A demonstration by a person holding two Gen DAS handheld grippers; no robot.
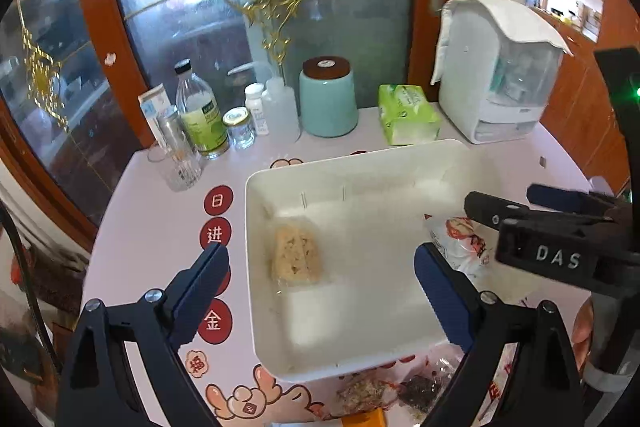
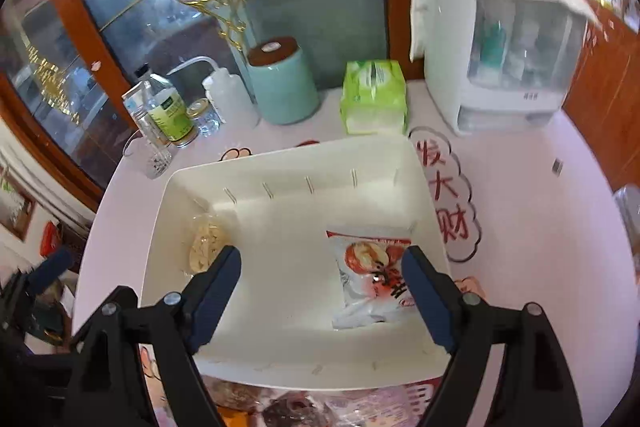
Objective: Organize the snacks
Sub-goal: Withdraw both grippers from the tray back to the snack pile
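Observation:
A white rectangular bin (image 1: pixel 256 227) (image 2: pixel 168 211) stands on the pink table. In it lie a clear-wrapped beige cracker snack (image 1: pixel 296 255) (image 2: pixel 204 247) at the left and a white packet with red fruit print (image 2: pixel 372 279) (image 1: pixel 460 243) at the right. My left gripper (image 1: pixel 320 287) is open and empty, hovering over the bin's front left. My right gripper (image 2: pixel 322 287) is open and empty above the bin, its right finger beside the red-print packet; it also shows in the left wrist view (image 1: pixel 532 203). More wrapped snacks (image 1: pixel 384 391) (image 2: pixel 296 407) lie in front of the bin.
Along the back stand a teal canister (image 1: pixel 328 99) (image 2: pixel 284 83), a green tissue pack (image 1: pixel 408 115) (image 2: pixel 374 97), a white dispenser (image 1: pixel 496 71) (image 2: pixel 500 39), bottles and jars (image 1: pixel 200 107) (image 2: pixel 168 111) and a glass (image 1: pixel 180 163). A glass door is behind the table.

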